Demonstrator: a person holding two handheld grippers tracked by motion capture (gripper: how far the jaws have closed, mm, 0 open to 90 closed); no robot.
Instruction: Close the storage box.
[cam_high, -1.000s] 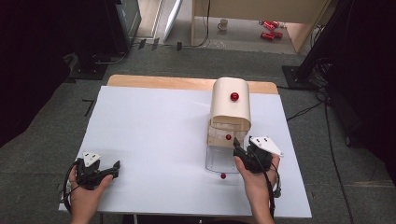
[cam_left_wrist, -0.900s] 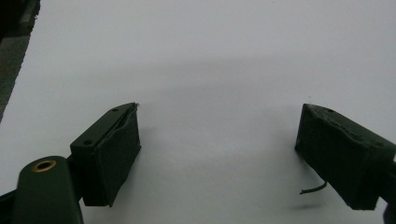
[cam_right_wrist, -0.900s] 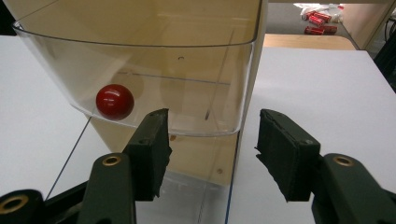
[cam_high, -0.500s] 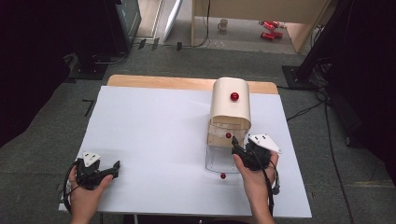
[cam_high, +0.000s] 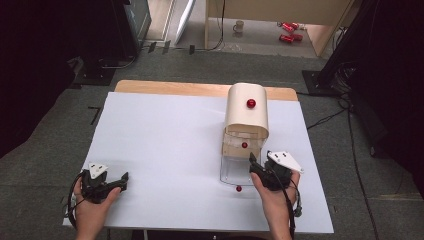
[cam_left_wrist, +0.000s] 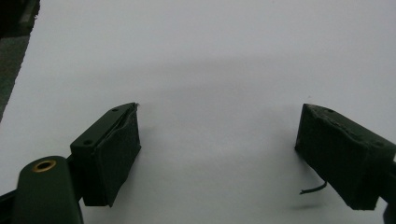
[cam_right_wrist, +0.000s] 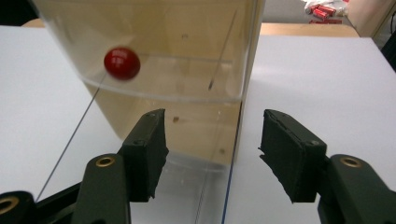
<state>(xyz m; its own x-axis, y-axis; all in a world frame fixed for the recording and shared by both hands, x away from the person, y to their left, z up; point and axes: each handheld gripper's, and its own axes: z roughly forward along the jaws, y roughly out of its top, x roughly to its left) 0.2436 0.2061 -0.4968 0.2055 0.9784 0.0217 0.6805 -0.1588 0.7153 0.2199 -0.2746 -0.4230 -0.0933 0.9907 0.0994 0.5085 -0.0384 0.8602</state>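
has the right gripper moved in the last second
Yes, slightly. In the high view the right gripper has crept left and forward, closer to the clear door of the wooden box, which has stayed put. Its jaws are open.

On the table (cam_high: 165, 150), the box (cam_high: 246, 120) stands right of centre, toward the far edge. Its clear door panel (cam_high: 235, 170) lies flat on the table in front of it, on your side. One knob (cam_high: 251, 103) sits on top of the box, a second (cam_high: 244, 145) on its front, a third (cam_high: 238, 188) at the near edge of the panel. Your right gripper (cam_high: 252, 162) sits at the panel's right edge, its jaws apart. Your left gripper (cam_high: 120, 181) rests near the table's near left corner, jaws apart, well clear of the box.
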